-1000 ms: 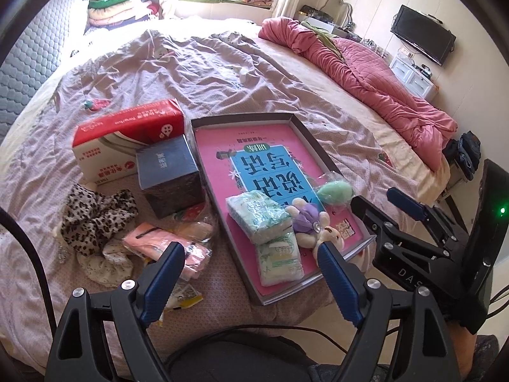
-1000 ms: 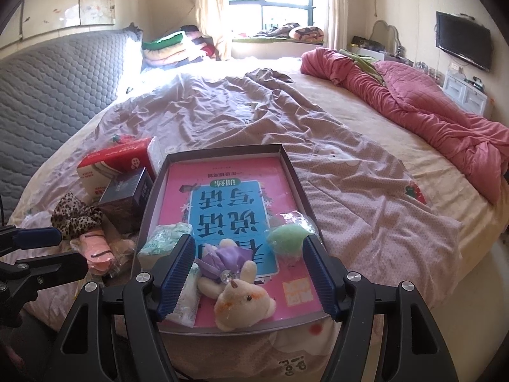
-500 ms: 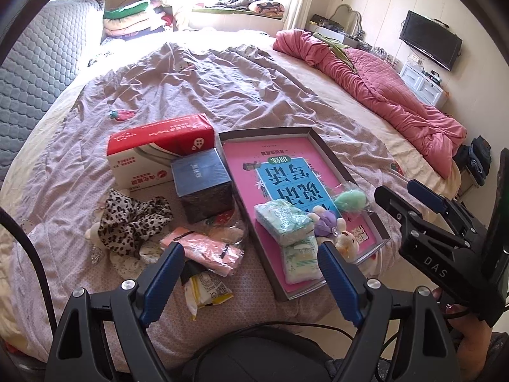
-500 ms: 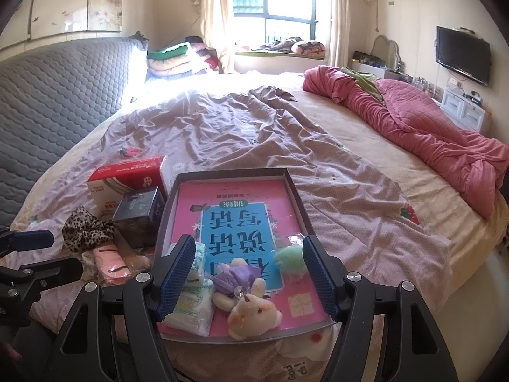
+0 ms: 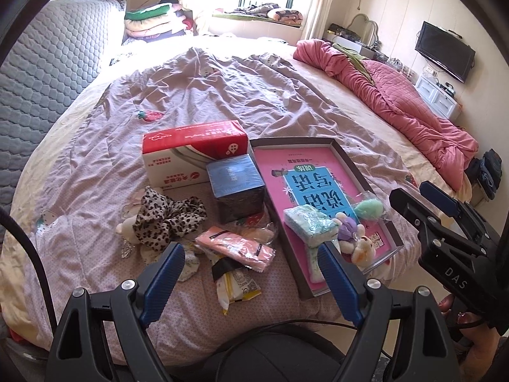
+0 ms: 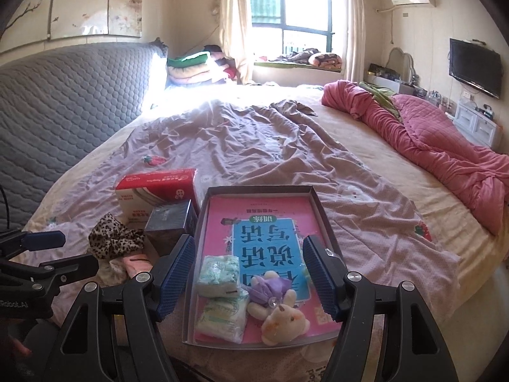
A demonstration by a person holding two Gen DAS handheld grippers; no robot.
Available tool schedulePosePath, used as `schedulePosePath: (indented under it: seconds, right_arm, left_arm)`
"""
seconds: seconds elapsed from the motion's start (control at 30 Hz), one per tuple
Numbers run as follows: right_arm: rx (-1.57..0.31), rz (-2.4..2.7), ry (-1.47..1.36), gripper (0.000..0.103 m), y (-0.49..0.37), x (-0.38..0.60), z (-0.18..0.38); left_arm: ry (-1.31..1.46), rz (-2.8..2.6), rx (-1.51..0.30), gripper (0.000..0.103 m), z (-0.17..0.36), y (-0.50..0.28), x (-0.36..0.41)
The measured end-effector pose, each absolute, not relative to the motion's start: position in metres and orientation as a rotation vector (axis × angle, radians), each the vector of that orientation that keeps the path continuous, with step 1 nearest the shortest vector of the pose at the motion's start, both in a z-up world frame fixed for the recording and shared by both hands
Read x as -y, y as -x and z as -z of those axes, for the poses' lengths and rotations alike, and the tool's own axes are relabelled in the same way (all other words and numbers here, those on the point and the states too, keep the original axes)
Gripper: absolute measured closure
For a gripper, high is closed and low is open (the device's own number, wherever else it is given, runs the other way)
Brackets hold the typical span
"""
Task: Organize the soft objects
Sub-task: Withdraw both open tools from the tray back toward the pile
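Both hand-held grippers, left (image 5: 251,272) and right (image 6: 248,270), agape, empty; tray (image 6: 319,205) at bed edge.

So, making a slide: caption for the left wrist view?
Open left gripper above a leopard-print scrunchie and pink packet, beside a tray holding a plush bunny.

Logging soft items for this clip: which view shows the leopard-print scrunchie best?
The left wrist view: the leopard-print scrunchie lies whole and unobstructed on the bedspread. In the right wrist view it sits smaller, near the left edge.

Bright window (image 6: 288,28) glare, sharp focus, fisheye-curved dark corners
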State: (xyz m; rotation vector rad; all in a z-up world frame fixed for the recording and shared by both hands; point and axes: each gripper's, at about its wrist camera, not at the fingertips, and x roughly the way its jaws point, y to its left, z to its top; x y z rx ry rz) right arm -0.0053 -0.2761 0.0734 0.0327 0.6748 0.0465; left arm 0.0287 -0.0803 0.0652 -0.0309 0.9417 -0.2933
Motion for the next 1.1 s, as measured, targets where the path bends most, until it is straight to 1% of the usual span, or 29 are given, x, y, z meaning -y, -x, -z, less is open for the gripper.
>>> schedulePosePath:
  seconds: [0.47,1.1]
  right_arm:
    - [-0.667,-0.124,-0.014,0.031,0.01,0.247,-0.081]
    - [-0.707,-0.171,0.038,0.031,0.008,0.218,-0.07]
  left_arm:
    - [0.081,0.245,-0.927,0.018,-0.071,-0.025,0.048]
    - [0.156,0.147,-0.918,0.018,-0.068,-0.028,-0.016]
